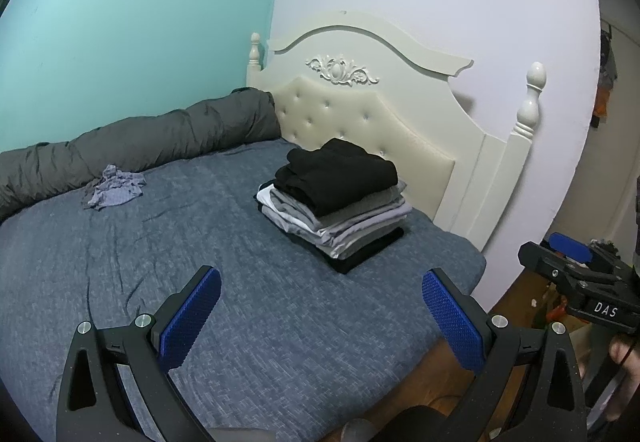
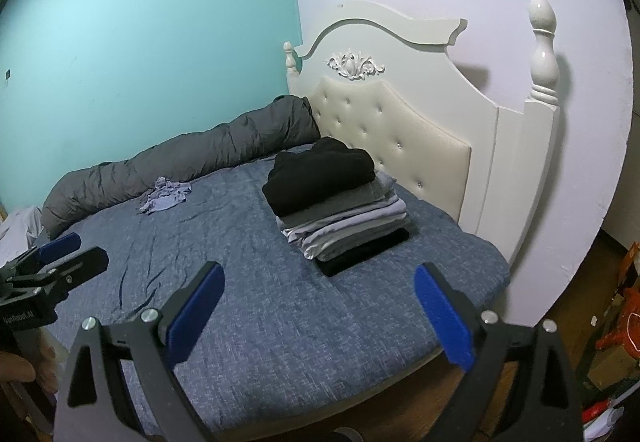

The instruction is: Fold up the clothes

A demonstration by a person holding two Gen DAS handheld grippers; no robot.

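Clothes stack (image 1: 334,201) folded, black on top; lilac garment (image 1: 114,187) crumpled, seemingly unfolded; both grippers spread wide, empty.

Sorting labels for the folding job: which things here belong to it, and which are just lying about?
Job:
stack of folded clothes
crumpled lilac garment
left tongs, open
right tongs, open

Lying about:
grey rolled duvet
headboard
floor clutter

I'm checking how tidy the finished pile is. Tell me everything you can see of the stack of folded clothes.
The stack of folded clothes sits on the blue bedspread near the padded headboard. A bulky black garment tops it, with grey, pale and white layers beneath and a black piece at the bottom. Edges are slightly uneven. Neither gripper touches it.
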